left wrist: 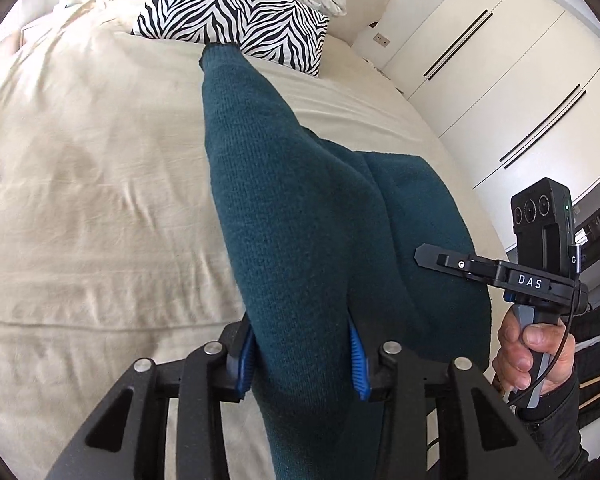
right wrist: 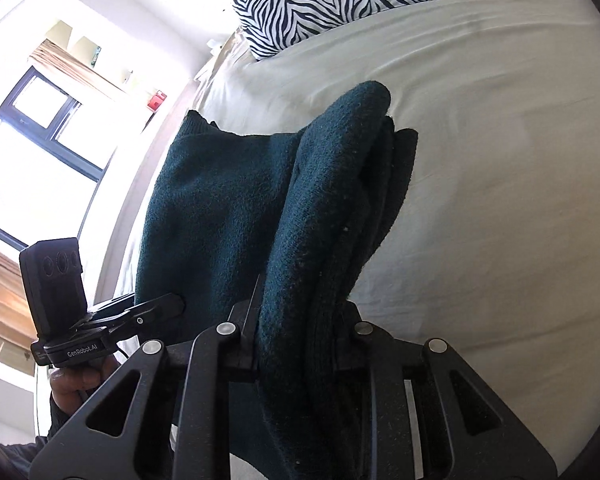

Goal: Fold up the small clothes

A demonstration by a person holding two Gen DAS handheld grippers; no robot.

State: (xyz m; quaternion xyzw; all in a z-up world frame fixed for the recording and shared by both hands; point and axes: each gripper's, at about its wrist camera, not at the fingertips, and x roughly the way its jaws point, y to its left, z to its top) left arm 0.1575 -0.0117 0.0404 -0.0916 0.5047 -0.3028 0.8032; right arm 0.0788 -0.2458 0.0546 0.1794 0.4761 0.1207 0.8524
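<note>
Currently the bed [left wrist: 80,208] is carrying one striped pillow [left wrist: 236,12], and one teal sweater [left wrist: 300,240] is hanging above it, held mid-fold. Left gripper [left wrist: 302,356] and right gripper [right wrist: 296,344] are each clamping their jaws on bunched knit. Judged next: lowering it flat, then aligning edges.

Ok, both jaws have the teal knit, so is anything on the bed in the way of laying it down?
Nothing visible: the sheet under the teal knit is bare. The zebra pillow sits well beyond, at the bed's head.
</note>
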